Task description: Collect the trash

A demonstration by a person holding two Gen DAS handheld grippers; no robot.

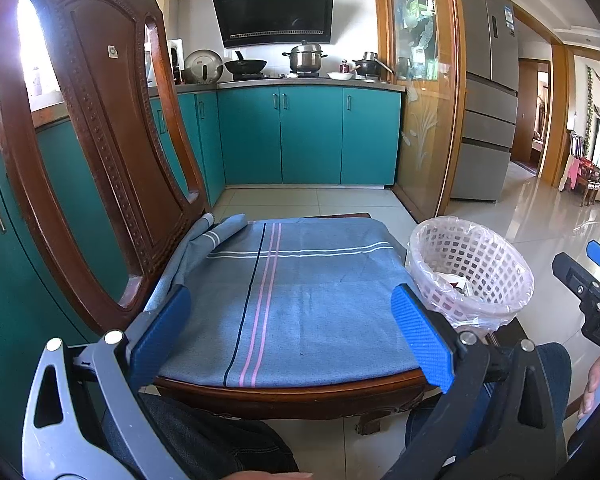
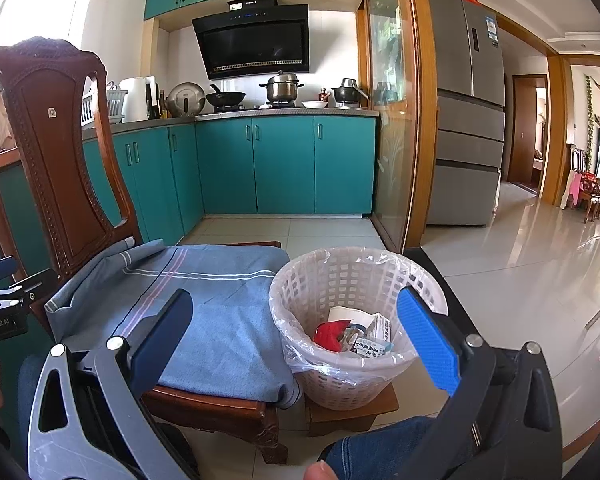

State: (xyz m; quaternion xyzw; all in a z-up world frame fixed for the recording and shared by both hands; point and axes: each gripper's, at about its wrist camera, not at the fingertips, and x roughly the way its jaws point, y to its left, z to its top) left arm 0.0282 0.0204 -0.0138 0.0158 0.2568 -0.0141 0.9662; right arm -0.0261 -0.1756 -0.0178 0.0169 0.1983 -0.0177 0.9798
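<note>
A white mesh trash basket [image 2: 340, 280] lined with clear plastic stands on a low wooden stool right of the chair; it also shows in the left wrist view [image 1: 476, 260]. Inside lie a red wrapper [image 2: 330, 334], a paper cup [image 2: 350, 316] and small printed boxes [image 2: 374, 340]. My left gripper [image 1: 290, 320] is open and empty above the chair's blue cloth [image 1: 300, 292]. My right gripper [image 2: 296, 324] is open and empty, near the basket's front rim. No trash shows on the cloth.
A carved wooden chair [image 1: 100, 120] holds the cloth. Teal kitchen cabinets [image 1: 308, 136] with a stove and pots stand behind. A grey fridge [image 2: 468, 120] and glass partition [image 2: 392, 120] are to the right, with glossy tiled floor [image 2: 520, 260]. My knees are below.
</note>
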